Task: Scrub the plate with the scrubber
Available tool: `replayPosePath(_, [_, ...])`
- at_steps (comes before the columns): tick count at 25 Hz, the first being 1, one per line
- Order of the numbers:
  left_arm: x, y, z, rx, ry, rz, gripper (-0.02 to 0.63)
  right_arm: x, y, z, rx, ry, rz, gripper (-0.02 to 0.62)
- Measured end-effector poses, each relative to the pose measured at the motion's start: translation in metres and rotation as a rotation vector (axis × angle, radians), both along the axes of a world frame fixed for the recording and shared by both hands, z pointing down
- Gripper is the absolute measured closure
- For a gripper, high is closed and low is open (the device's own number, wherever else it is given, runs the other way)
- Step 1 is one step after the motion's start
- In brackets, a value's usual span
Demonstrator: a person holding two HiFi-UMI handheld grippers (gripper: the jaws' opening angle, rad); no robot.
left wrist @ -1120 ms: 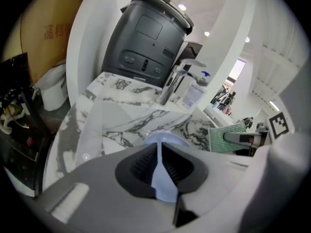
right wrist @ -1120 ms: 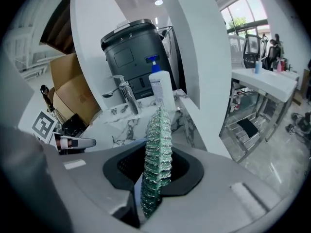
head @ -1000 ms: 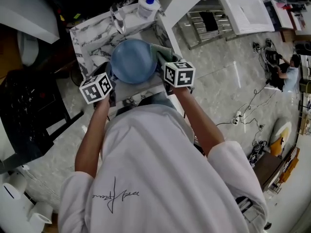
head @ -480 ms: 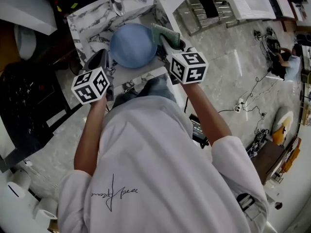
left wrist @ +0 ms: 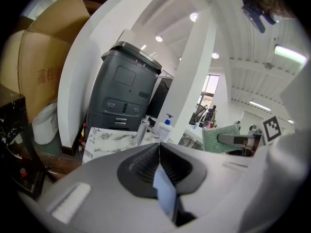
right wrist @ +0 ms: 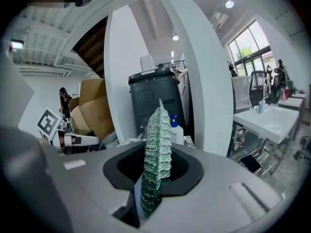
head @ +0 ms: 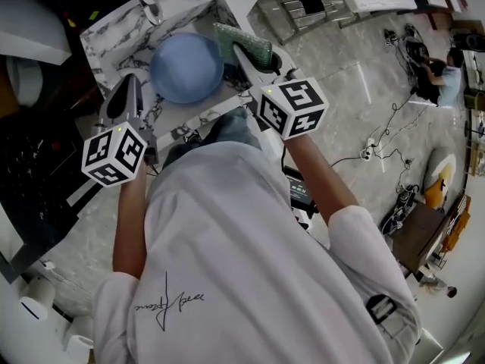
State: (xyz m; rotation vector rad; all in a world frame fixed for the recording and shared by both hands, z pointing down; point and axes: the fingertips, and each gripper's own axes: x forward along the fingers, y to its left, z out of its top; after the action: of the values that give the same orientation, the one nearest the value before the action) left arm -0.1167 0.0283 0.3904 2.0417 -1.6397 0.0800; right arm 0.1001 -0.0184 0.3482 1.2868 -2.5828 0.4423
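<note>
right tongs (right wrist: 158,155) clamp the green scrubber (right wrist: 156,125) edge-on; left tongs (left wrist: 159,147) have just been closing, tips meeting on nothing. blue plate (head: 186,68) lies free on the surface (head: 101,38) ahead, between and below both. i'd pinch its rim first, then press the scrubber's flat face down.

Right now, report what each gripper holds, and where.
Right gripper: glittery green scrubber pad, pinched by one edge. Left gripper: nothing; its jaws have just been closing, empty.
</note>
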Motion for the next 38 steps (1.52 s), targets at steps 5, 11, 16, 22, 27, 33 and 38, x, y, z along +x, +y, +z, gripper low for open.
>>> replayPosePath(5, [0.003,0.005,-0.032,0.078,-0.026,-0.002,0.552,0.003,0.01,-0.018,0.034,-0.025,-0.01,0.526])
replayPosePath(11, [0.01,0.013,-0.069,0.166,-0.053,0.014,0.552,0.008,0.021,-0.042,0.095,-0.021,-0.018,0.528])
replayPosePath(16, [0.011,0.015,-0.086,0.208,-0.075,0.02,0.552,0.001,0.027,-0.051,0.099,-0.029,-0.04,0.529])
replayPosePath(22, [0.005,0.016,-0.087,0.208,-0.087,0.019,0.552,-0.009,0.033,-0.052,0.102,-0.03,-0.051,0.531])
replayPosePath(27, [0.003,0.017,-0.091,0.219,-0.11,0.026,0.552,-0.015,0.034,-0.058,0.106,-0.024,-0.057,0.531])
replayPosePath(33, [0.006,0.019,-0.094,0.244,-0.146,0.041,0.552,-0.017,0.038,-0.063,0.109,-0.021,-0.054,0.531])
replayPosePath(38, [0.004,0.022,-0.095,0.244,-0.143,0.042,0.552,-0.021,0.042,-0.066,0.117,-0.01,-0.06,0.531])
